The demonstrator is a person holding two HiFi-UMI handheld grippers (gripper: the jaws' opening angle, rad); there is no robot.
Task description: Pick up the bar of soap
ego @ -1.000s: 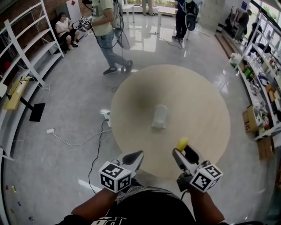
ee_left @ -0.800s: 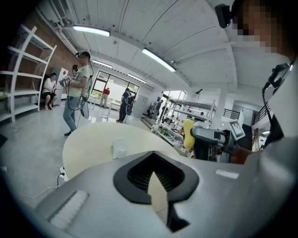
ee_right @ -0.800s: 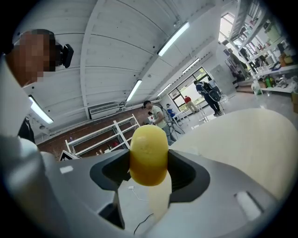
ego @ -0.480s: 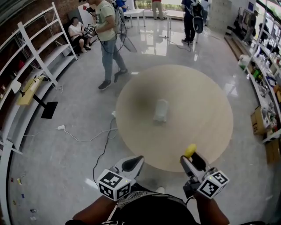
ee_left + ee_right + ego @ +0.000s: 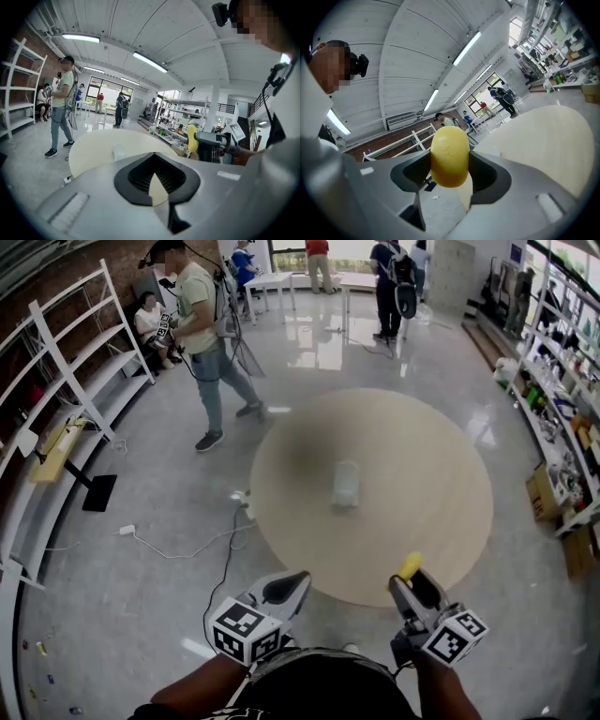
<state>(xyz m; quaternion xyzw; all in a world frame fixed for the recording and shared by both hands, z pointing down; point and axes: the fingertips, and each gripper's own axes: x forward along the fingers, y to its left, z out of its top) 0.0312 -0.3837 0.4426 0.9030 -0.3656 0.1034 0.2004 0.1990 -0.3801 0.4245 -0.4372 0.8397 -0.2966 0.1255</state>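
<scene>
Right gripper (image 5: 410, 577): the jaws are gripping the bar of soap (image 5: 410, 565) from both sides, opened only to the soap's width. In the right gripper view the black pads (image 5: 412, 171) are pressing on the yellow bar's two flanks.
Bar of soap: it is standing up out of the jaw tips, its rounded top pointing away from the person. In the head view it is showing at the near right rim of the round table (image 5: 422, 521), and nothing under it is touching it.
Left gripper (image 5: 286, 589): the jaws are lying almost together, with only a thin sliver of gap showing between them in the left gripper view. They are holding nothing.
Gripper positions: both are hovering at the near edge of the scene, the left one over the floor just near of the table, the right one at the table rim. They are sitting well apart from each other.
Table top: a pale oblong object (image 5: 345, 486) is lying near the centre, far from both grippers. What it is cannot be made out.
Floor: a white cable (image 5: 178, 542) is trailing across the grey floor to the left of the table.
Background: a person (image 5: 202, 343) is standing at the far left, beside white shelving (image 5: 70, 381).
</scene>
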